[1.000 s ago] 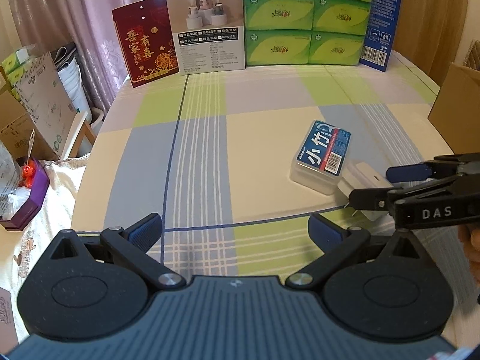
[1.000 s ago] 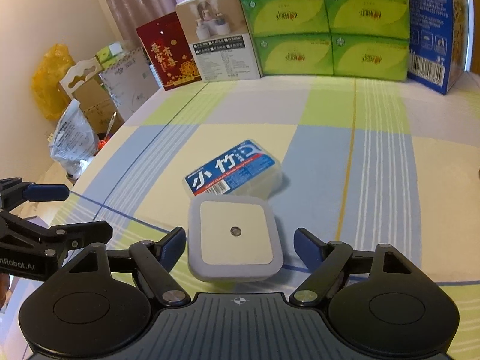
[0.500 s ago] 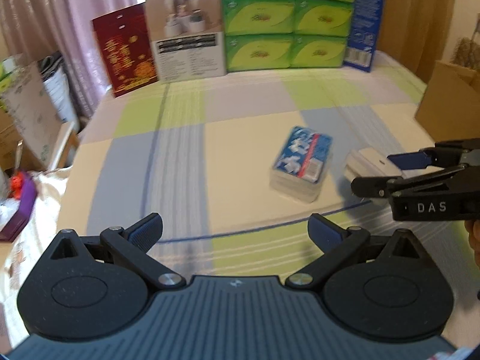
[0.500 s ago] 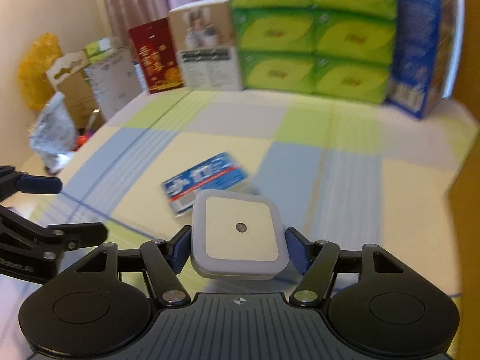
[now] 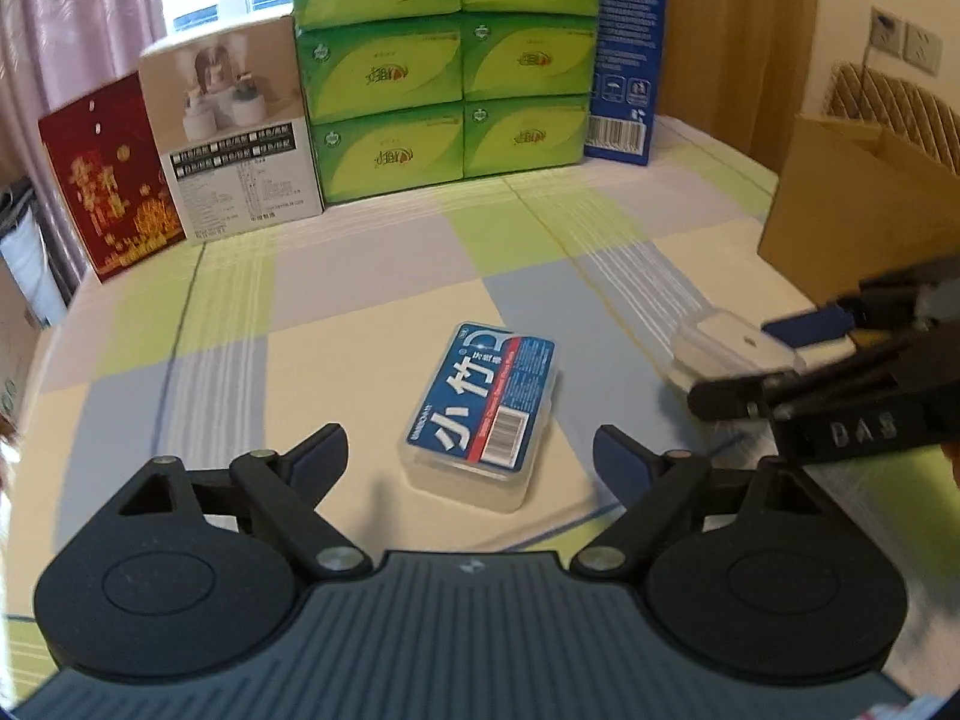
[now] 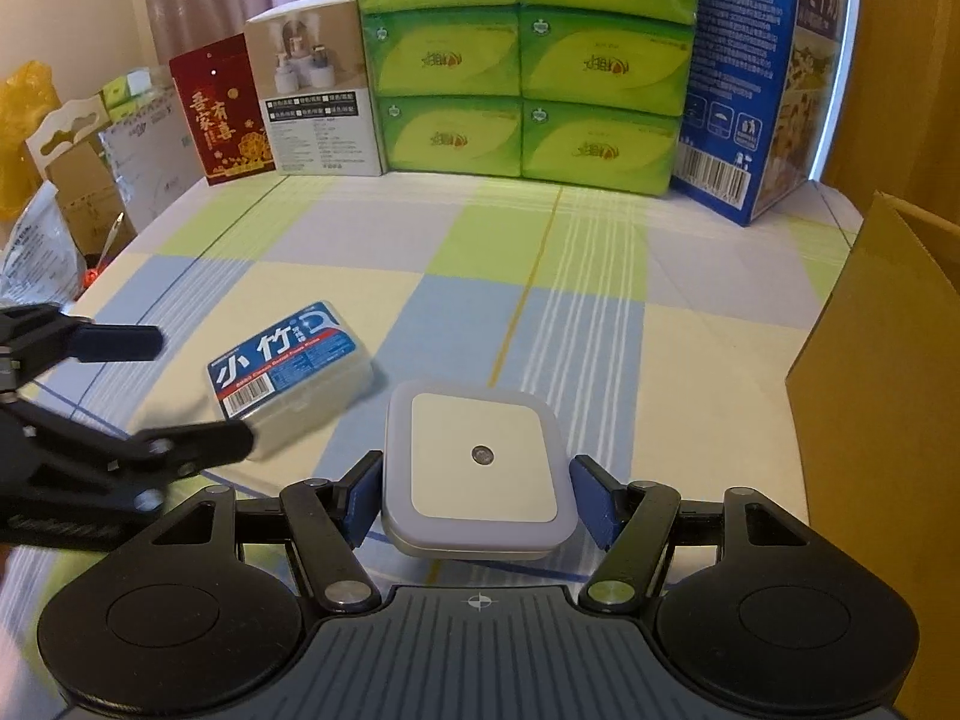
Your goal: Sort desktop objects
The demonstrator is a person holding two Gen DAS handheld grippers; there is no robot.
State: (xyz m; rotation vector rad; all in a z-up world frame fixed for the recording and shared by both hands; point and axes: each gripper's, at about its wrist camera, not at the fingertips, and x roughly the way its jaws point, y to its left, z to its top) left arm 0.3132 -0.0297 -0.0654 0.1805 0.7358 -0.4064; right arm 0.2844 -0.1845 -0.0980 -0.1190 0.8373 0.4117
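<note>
Right gripper [image 6: 477,501]: its two blue pads pinch the white square night light [image 6: 480,459] on both sides. The light looks lifted off the checked cloth [image 6: 540,324].
Left gripper [image 5: 471,459]: spread wide, holding nothing. It hangs just in front of the floss pick box [image 5: 483,411].
Floss pick box: lies flat on the cloth, between the two grippers.
Cardboard box [image 6: 888,360]: stands at the right. It may be where things go.
Done: one thing is picked up.
Left: put the light away, then grab the floss pick box.
</note>
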